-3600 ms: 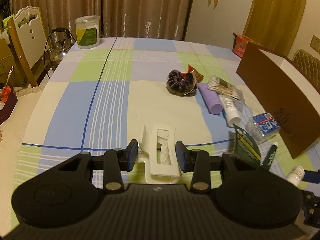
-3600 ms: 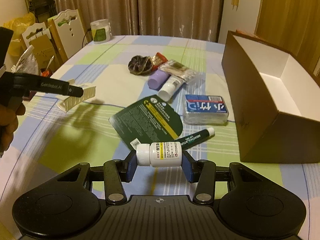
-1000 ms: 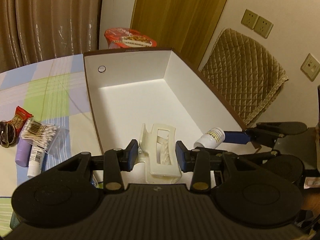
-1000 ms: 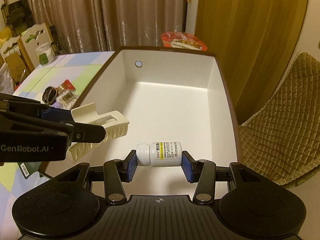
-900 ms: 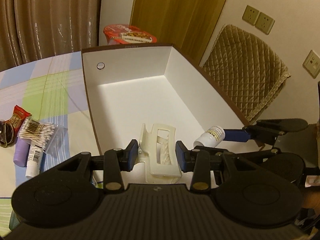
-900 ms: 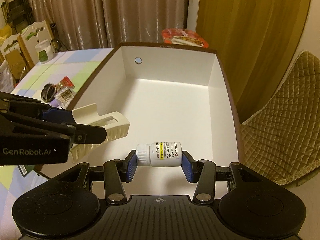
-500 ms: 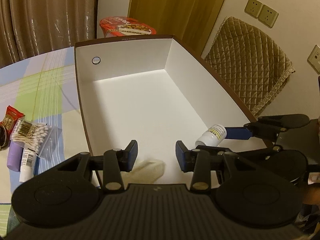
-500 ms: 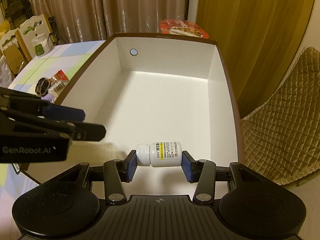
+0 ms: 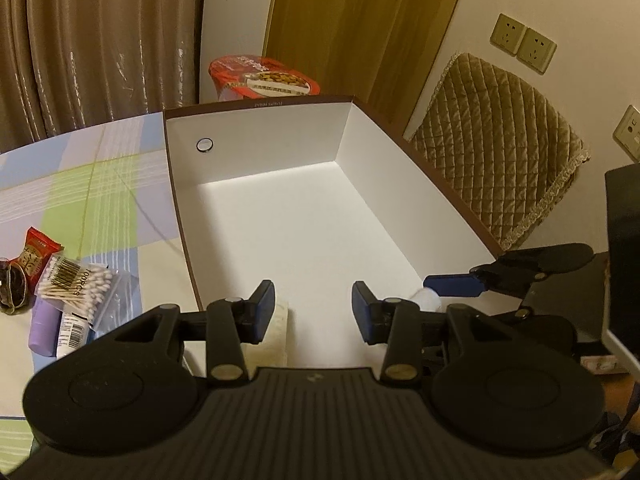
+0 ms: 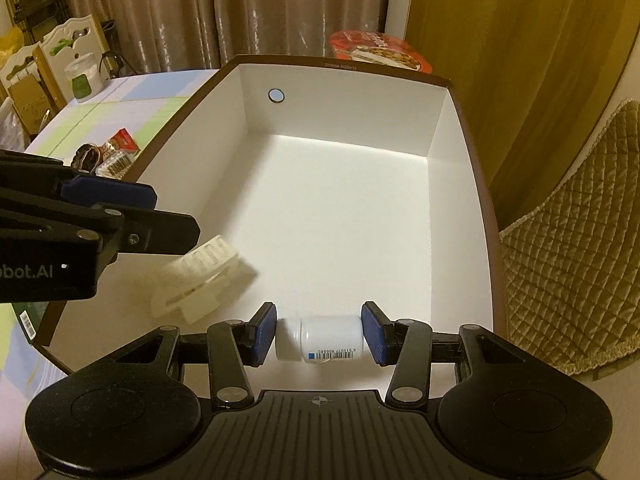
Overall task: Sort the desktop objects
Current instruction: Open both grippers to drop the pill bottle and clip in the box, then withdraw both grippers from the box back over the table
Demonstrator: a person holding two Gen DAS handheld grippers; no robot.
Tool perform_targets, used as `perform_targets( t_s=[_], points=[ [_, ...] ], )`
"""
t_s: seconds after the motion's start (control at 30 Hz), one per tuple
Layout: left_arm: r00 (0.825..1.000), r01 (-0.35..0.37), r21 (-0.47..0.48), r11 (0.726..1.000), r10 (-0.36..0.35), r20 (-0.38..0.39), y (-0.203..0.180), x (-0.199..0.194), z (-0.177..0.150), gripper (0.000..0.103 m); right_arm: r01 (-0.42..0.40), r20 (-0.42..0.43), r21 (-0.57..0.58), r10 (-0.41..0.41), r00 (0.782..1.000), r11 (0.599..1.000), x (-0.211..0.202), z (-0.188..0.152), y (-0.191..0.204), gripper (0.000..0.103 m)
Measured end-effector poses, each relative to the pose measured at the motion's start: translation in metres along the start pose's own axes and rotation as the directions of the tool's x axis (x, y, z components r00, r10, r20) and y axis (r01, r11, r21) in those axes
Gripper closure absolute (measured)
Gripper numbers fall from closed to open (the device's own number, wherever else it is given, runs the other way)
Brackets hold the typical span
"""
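Curtains and a quilted chair [image 9: 496, 168] are framing the checked worktop [image 9: 80, 184], where a brown box [image 10: 460, 128] with a white interior is standing open to receive sorted items.

At the near end of that box, the right tool [image 10: 319, 334] is hanging with its blue pads spread a little wider than the white pill bottle [image 10: 326, 338], which is lying on its side between them. A sliver of gap is showing at each end, so the bottle appears to be released rather than gripped, though whether it is resting on the box floor or dropping cannot be told. The left tool [image 9: 313, 312] is likewise standing wide open and holding nothing. Just below it, the cream hair clip [image 10: 202, 280] is appearing motion-blurred inside the box's near left corner, apparently mid-fall or settling. Both tools are positioned over the box, judging by the task, so each item lands inside.

Farther left, still unsorted on the worktop, are lying a cotton swab bag [image 9: 76, 284], a purple tube [image 9: 42, 328], a white tube [image 9: 72, 330], a red packet [image 9: 36, 250] and a dark scrunchie [image 9: 10, 286], the last cut off by the frame edge. A red instant-noodle bowl [image 9: 264, 78] is sitting behind the box. From the left wrist camera the clip is mostly hidden behind the left pad, and only the bottle's cap is peeking out.
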State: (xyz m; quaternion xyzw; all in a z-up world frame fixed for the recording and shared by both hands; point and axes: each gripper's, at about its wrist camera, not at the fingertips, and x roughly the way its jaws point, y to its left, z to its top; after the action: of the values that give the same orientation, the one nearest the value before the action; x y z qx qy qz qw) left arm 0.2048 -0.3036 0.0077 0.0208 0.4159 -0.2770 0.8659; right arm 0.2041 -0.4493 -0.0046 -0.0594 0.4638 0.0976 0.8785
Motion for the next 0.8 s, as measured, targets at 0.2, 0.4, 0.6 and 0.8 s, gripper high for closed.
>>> perform_targets(
  t_s=[0.2,0.4,0.6,0.8],
  points=[
    [1.000,-0.011,-0.012,1.000,0.011,0.016,0.004,-0.006,0.000,0.061,0.014,0.020,0.000,-0.014,1.000,1.000,-0.003,0.001,0.001,0.056],
    [0.999,-0.014,-0.022,1.000,0.015,0.038,0.008,-0.014,-0.001,0.059,0.026,0.042,-0.006,-0.026,0.999,1.000,-0.008,-0.001,0.004,0.056],
    [0.998,-0.020,-0.035,0.999,0.022,0.057,0.014,-0.026,-0.004,0.059,0.031,0.065,-0.008,-0.030,0.997,0.999,-0.015,-0.003,0.006,0.056],
    [0.997,-0.028,-0.049,0.998,0.032,0.077,0.020,-0.039,-0.007,0.056,0.036,0.102,0.001,-0.036,0.994,0.999,-0.026,-0.002,0.010,0.056]
  ],
)
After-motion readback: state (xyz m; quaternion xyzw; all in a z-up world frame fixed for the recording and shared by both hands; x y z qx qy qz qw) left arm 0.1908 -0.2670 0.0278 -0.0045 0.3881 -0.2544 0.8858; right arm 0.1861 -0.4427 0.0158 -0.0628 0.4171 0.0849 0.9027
